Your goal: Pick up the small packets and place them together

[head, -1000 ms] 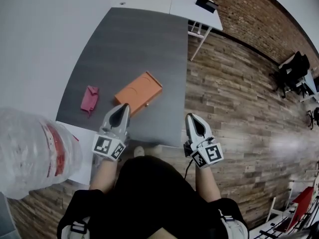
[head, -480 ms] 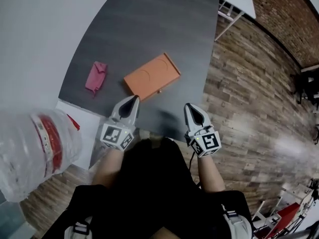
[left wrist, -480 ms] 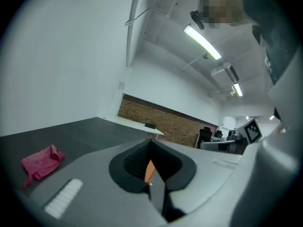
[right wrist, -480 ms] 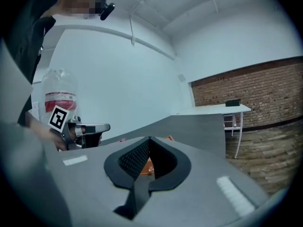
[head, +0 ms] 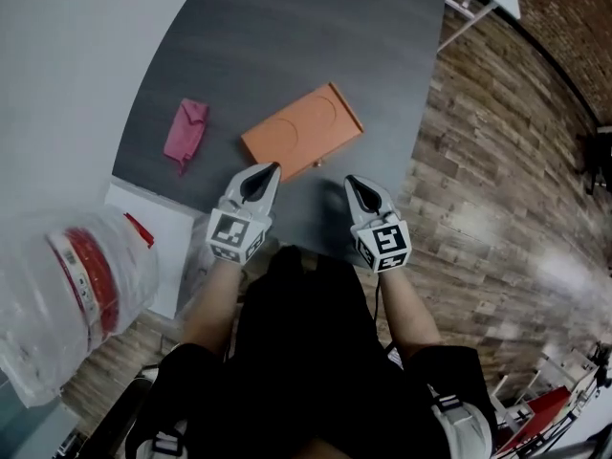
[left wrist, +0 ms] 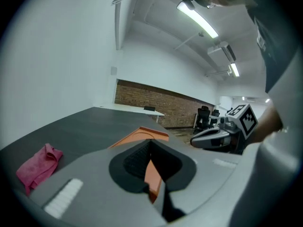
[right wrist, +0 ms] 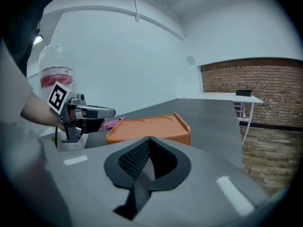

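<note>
Left tongs (head: 270,168) and right tongs (head: 350,181) sank; pink packet (head: 185,132) lies farther left.

No words to read anywhere right now. The red label (head: 94,277) on the plastic bottle (head: 57,304) is too blurred. The cubes on the left gripper (head: 266,170) and right gripper (head: 352,182) show only black-and-white square markers, no letters.

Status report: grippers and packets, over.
Shut and empty: left gripper, right gripper, at table edge. Untouched: pink bundle, left of orange box. No other packets seen. Nothing between left gripper and bundle.
</note>
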Tool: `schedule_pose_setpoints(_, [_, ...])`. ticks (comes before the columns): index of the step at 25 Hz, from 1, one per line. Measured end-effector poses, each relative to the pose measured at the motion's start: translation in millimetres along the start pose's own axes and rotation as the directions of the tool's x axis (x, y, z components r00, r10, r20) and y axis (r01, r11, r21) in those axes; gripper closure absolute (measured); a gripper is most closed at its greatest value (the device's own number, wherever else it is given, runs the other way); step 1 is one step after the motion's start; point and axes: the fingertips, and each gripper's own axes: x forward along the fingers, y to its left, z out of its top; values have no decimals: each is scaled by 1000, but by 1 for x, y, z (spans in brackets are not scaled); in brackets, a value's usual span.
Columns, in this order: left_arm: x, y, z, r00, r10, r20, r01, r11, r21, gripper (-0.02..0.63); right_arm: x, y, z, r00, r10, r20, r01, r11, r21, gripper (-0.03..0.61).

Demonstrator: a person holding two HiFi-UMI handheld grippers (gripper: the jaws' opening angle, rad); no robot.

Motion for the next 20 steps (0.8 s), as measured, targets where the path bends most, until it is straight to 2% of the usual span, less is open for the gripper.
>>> schedule_pose_setpoints(2, [4, 4, -5, 1000, 1, -23, 0, 1000, 23, 614, 14, 3, -9, 1000, 6, -29, -6, 1000, 3, 575])
schedule_pose_setpoints(5, [8, 7, -13, 999, -7, -45, 8, 1000, 31, 614, 34, 4, -21, 997, 1, -79, -2, 1000, -5, 512])
schedule_pose_setpoints(9, [11, 10, -20, 996, -3, -87, 8, 999, 53, 614, 58, 8, -38, 985, 3, -172, -9, 1000, -29, 461])
schedule_pose_setpoints(13, [15, 19, -26, 991, 7, -134, 5, 996, 89, 614, 74, 10, -47, 971, 12, -239, -26, 998, -54, 446])
schedule_pose_setpoints(17, [23, 18, -29, 986, 0, -164, 18, 994, 107, 614, 75, 10, -49, 965, 22, -263, -32, 999, -34, 446])
schedule_pose_setpoints(20, [29, 20, -36, 975, 1, -220, 30, 990, 140, 614, 81, 10, -50, 961, 17, -276, -28, 999, -34, 448])
